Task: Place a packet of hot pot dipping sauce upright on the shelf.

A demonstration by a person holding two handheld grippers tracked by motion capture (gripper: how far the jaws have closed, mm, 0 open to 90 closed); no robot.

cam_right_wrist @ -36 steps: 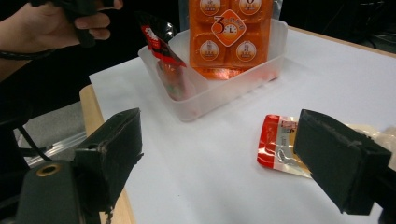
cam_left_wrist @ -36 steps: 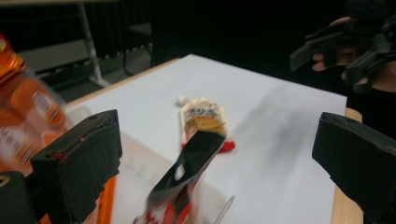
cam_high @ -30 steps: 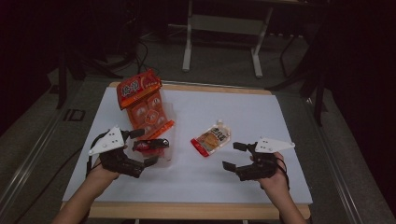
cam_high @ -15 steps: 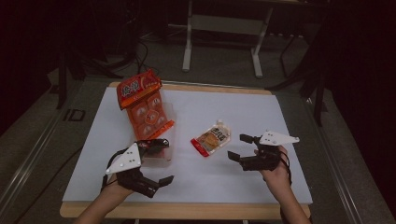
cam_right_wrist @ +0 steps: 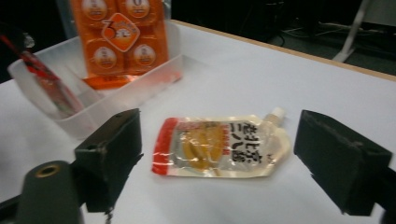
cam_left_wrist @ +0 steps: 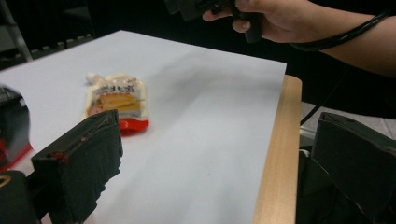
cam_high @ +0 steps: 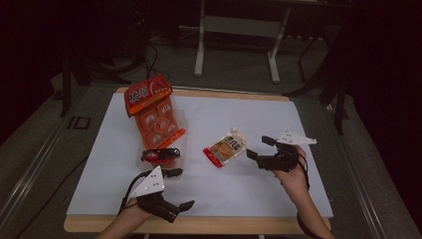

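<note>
A yellow spouted pouch with a red bottom edge (cam_high: 225, 149) lies flat mid-table. My right gripper (cam_high: 258, 148) is open just to its right; in the right gripper view the pouch (cam_right_wrist: 205, 149) lies between and slightly beyond the wide-apart jaws of the gripper (cam_right_wrist: 224, 142). My left gripper (cam_high: 181, 188) is open and holds nothing near the table's front edge, below the clear tray (cam_high: 180, 130). The left gripper view has the pouch (cam_left_wrist: 116, 98) far ahead on the left, with its own gripper (cam_left_wrist: 219, 158) pointing across bare white table.
The clear tray (cam_right_wrist: 116, 93) holds an upright orange snack pack (cam_high: 155, 117) and a red-and-black packet (cam_high: 160, 155) at its near end. The wooden table edge (cam_left_wrist: 275, 154) runs under the left gripper. The other hand (cam_left_wrist: 280, 18) shows far off. Metal stand legs rise behind the table.
My left gripper has drawn back from the tray to the front edge, leaving the red-and-black packet there. My right gripper has edged forward toward the pouch.
</note>
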